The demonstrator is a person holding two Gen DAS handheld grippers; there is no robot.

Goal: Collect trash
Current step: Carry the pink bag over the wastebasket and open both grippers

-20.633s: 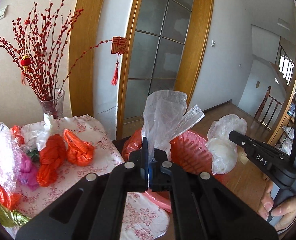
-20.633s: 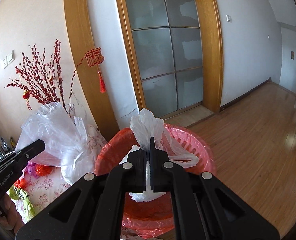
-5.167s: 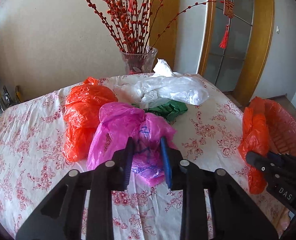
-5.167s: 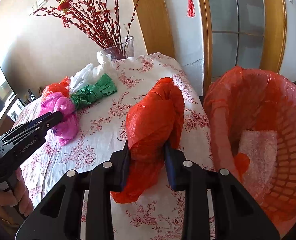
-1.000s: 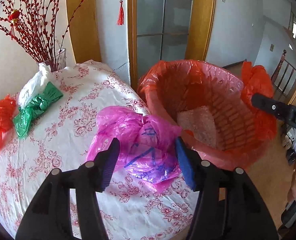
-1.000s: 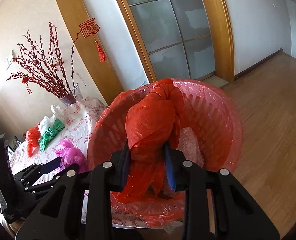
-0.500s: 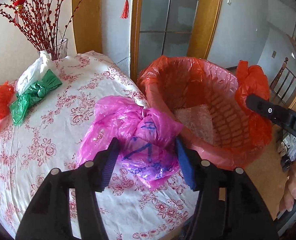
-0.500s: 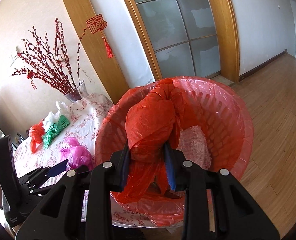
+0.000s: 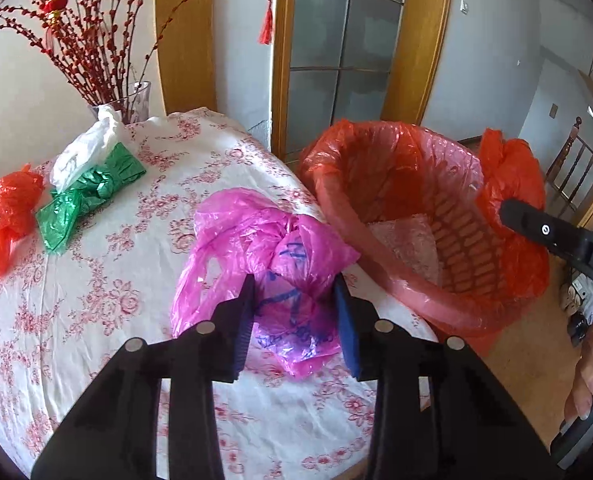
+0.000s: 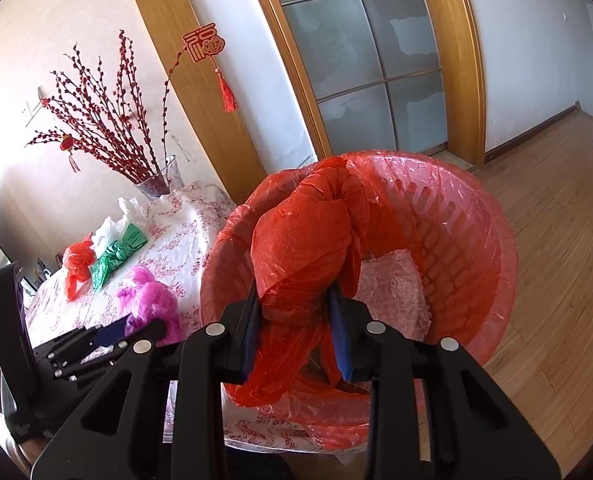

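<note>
— Pinching what, left to right?
— My left fingers (image 9: 294, 316) clamp the pink bag (image 9: 264, 256) above the surface (image 9: 96, 300); my right fingers (image 10: 294, 326) clamp the red bag (image 10: 304, 248) over the lined basket (image 10: 476, 248).

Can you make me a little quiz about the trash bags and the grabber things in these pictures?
1. True or false: the right gripper holds a green bag over the basket.
2. What colour is the bag between the left gripper's fingers?
3. Which bags lie on the table near the vase? A) white, green, orange B) blue, yellow C) only black

Key: 1 false, it is an orange bag. 2 pink. 3 A: white bag, green bag, small orange bag.
</note>
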